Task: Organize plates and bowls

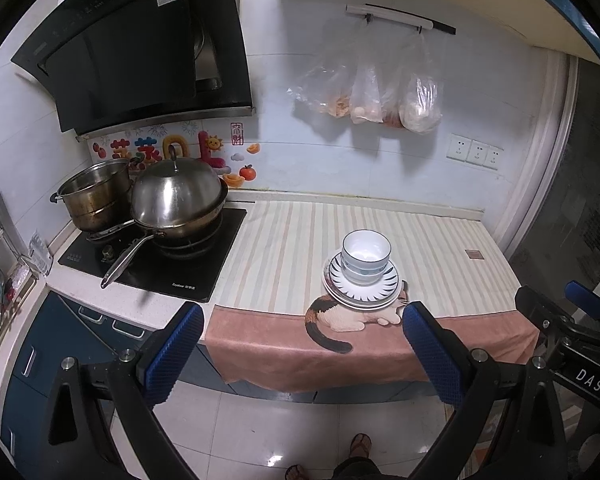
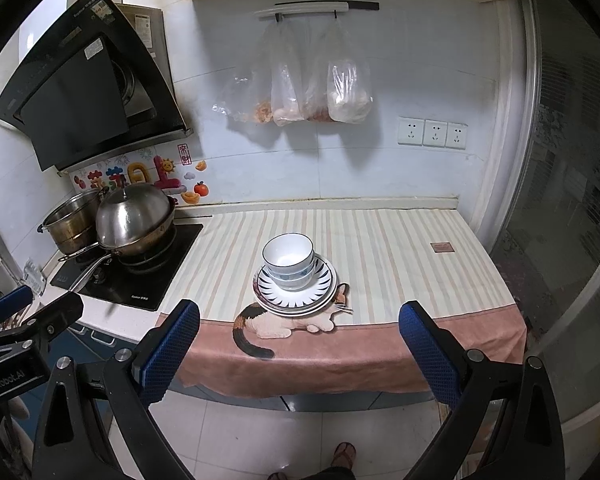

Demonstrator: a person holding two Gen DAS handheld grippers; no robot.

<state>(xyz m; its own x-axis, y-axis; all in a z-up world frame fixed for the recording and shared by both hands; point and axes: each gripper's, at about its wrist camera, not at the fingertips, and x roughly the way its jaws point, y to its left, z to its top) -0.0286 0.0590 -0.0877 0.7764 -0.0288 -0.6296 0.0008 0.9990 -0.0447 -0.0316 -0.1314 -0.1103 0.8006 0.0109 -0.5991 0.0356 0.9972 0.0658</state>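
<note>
White bowls with blue rims (image 1: 365, 256) (image 2: 289, 260) stand nested on a stack of plates (image 1: 384, 294) (image 2: 320, 286), the top one with dark radial stripes. The stack sits on the striped cloth (image 1: 292, 248) (image 2: 380, 248) near the counter's front edge, over a cat picture. My left gripper (image 1: 302, 340) is open and empty, held back from the counter over the floor. My right gripper (image 2: 300, 340) is open and empty too, also short of the counter edge. The right gripper shows at the right of the left wrist view (image 1: 572, 320). The left gripper shows at the left of the right wrist view (image 2: 24, 320).
A lidded wok (image 1: 178, 204) (image 2: 134, 222) and a steel pot (image 1: 94, 196) (image 2: 72, 220) stand on the black hob at the left, the wok handle pointing forward. A range hood (image 1: 140, 48) hangs above. Plastic bags (image 2: 300, 92) hang on the wall. A glass door (image 2: 572, 220) stands right.
</note>
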